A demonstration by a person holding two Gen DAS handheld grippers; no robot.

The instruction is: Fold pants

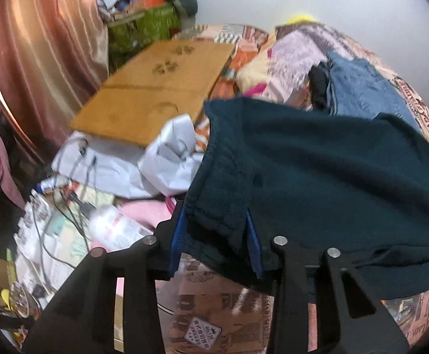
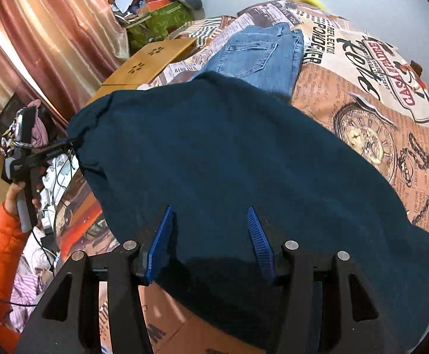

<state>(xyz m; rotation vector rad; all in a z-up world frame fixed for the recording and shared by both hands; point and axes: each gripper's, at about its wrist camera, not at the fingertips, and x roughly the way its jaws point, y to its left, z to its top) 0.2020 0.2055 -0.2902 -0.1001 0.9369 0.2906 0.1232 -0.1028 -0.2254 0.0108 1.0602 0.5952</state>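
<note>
Your left gripper [image 1: 214,236], black-framed with blue ribbed pads, sits closest at six o'clock of the left wrist view, its jaws pinching a bunched edge of the dark teal fleece pants [image 1: 317,171]. From there the fabric spreads toward three o'clock, lifted over the printed newspaper-pattern bedspread [image 1: 211,303]. At nine o'clock lie tangled cables and a white plastic bottle [image 1: 111,227]; at eleven o'clock a flat wooden lap board [image 1: 155,88] rests on the bed. Folded blue denim jeans [image 1: 361,88] lie at one o'clock.

Your right gripper [image 2: 211,236] fills six o'clock of the right wrist view, its blue pads set partly apart with the same teal cloth gathered between them; you cannot tell from here whether they press it. The pants drape up toward twelve o'clock. At nine o'clock, a hand [image 2: 15,191] in an orange sleeve holds the left gripper on the far edge.
</note>
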